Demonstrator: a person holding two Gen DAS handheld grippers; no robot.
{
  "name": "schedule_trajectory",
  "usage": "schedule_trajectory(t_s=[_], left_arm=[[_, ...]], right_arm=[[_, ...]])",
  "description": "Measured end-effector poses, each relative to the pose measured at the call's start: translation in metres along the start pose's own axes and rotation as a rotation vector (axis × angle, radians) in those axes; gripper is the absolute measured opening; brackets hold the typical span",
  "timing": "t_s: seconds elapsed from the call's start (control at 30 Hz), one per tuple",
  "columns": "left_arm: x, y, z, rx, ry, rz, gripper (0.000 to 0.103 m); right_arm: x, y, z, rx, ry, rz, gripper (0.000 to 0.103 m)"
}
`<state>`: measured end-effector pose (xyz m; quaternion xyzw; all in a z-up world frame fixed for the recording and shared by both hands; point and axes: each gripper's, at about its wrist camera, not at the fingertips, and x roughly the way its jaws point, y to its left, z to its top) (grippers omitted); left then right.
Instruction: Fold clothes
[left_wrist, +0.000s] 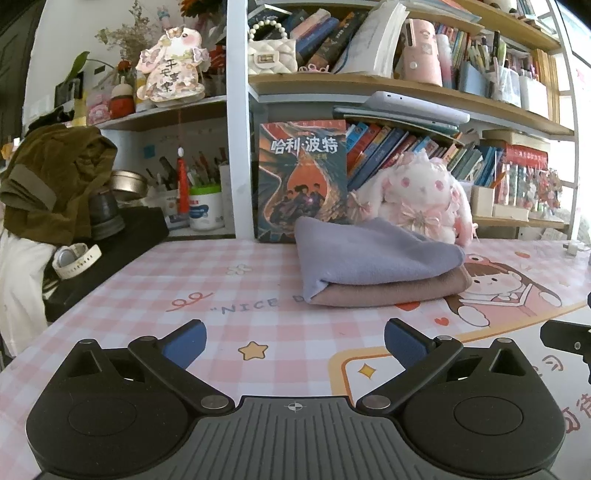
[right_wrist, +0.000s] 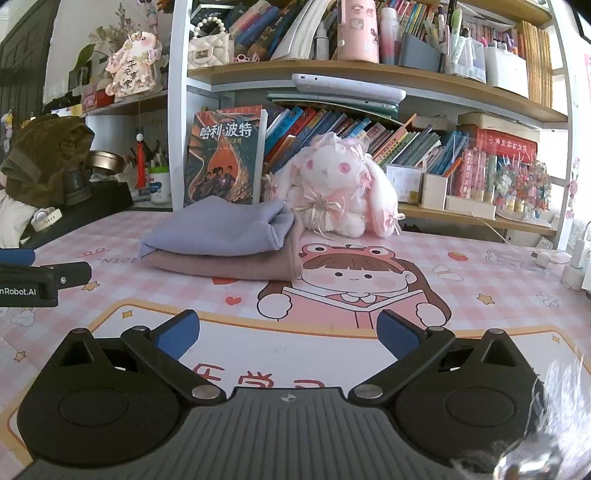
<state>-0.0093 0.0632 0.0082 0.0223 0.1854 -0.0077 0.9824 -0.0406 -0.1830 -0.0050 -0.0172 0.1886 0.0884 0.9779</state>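
Note:
A folded lavender cloth (left_wrist: 373, 254) (right_wrist: 214, 230) lies on top of a folded dusty-pink cloth (left_wrist: 391, 291) (right_wrist: 236, 264), stacked at the back of the pink checked desk mat (left_wrist: 155, 295) (right_wrist: 480, 280). My left gripper (left_wrist: 295, 341) hovers open over the mat, well short of the stack, with nothing between its blue pads. My right gripper (right_wrist: 288, 332) is open too, empty, in front of and to the right of the stack. The left gripper's side (right_wrist: 33, 280) shows at the left edge of the right wrist view.
A white plush rabbit (left_wrist: 417, 195) (right_wrist: 340, 188) and an upright book (left_wrist: 303, 181) (right_wrist: 225, 155) stand just behind the stack. Shelves of books rise at the back. An olive garment (left_wrist: 51, 181) (right_wrist: 44, 158) hangs at the left by a white watch (left_wrist: 75, 260). A charger (right_wrist: 576, 258) sits at the right.

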Motion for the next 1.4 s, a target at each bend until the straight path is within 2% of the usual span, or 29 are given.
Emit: schedule_trajectory(t_s=[0.87,1.2,1.4], left_arm=[[0.0022,-0.0042,0.0005,0.018,0.021,0.011,0.103],[0.0055,-0.0034,0.0004,0.017,0.039,-0.012,0.103],[0.0021,-0.0030,-0.0002,0.015,0.019,-0.014,0.103]], right_arm=[[0.0012,-0.0032,0.0000,0.016,0.007,0.002,0.103],[0.0035,-0.0031,-0.0004,0.014,0.016,-0.004,0.103],[0.0036,-0.0046,-0.0002,0.018,0.012,-0.005,0.103]])
